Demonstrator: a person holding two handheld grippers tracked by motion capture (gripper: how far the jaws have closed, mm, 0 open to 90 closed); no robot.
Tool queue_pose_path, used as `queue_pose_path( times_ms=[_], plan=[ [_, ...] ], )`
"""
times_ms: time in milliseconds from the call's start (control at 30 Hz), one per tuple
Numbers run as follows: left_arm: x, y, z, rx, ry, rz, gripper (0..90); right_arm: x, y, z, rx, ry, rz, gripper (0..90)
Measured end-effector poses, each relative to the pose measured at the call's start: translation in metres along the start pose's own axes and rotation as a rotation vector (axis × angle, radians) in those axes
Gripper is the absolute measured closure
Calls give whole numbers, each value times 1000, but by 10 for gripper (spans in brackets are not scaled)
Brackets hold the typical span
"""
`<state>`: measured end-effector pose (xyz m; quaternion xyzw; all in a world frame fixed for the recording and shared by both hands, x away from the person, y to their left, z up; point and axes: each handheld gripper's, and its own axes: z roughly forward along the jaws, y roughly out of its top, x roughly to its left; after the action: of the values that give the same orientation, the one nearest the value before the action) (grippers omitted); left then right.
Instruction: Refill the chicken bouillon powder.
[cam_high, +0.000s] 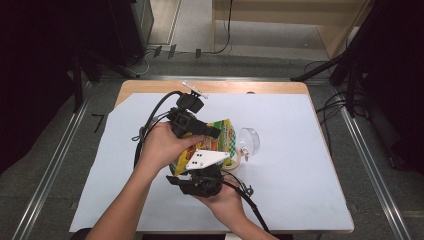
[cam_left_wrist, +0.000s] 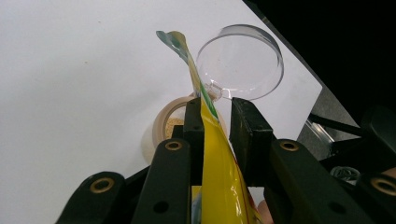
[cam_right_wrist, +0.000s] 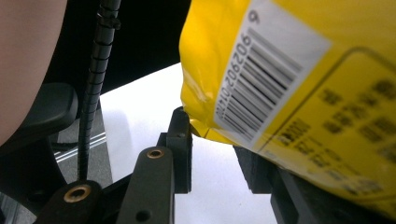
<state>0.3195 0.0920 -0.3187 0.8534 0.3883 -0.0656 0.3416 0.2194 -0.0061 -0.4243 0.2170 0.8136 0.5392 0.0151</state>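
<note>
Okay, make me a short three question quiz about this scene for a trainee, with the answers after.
1. True or false: the yellow packet runs between the jaws of the left tongs.
2. Which see-through thing lies on the white sheet beyond the packet? A) a clear plastic cup on its side B) a glass bottle C) a steel bowl
3. What printed mark on the packet shows in the right gripper view?

Key:
1. True; the flat packet passes edge-on between them.
2. A
3. A barcode on a white label.
</note>
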Motion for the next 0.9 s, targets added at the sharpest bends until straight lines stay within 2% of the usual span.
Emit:
queue_pose_path(
  times_ms=[400, 667, 900],
  plan=[
    [2, 0, 0, -1, -4, -7, 767, 0, 1, -1, 7, 1, 0, 693],
    [7, 0, -2, -7, -16, -40, 769, 1, 2, -2, 8, -2, -12, 688],
    [3, 0, -2, -7, -4, -28, 768, 0, 2, -1, 9, -6, -22, 689]
  ],
)
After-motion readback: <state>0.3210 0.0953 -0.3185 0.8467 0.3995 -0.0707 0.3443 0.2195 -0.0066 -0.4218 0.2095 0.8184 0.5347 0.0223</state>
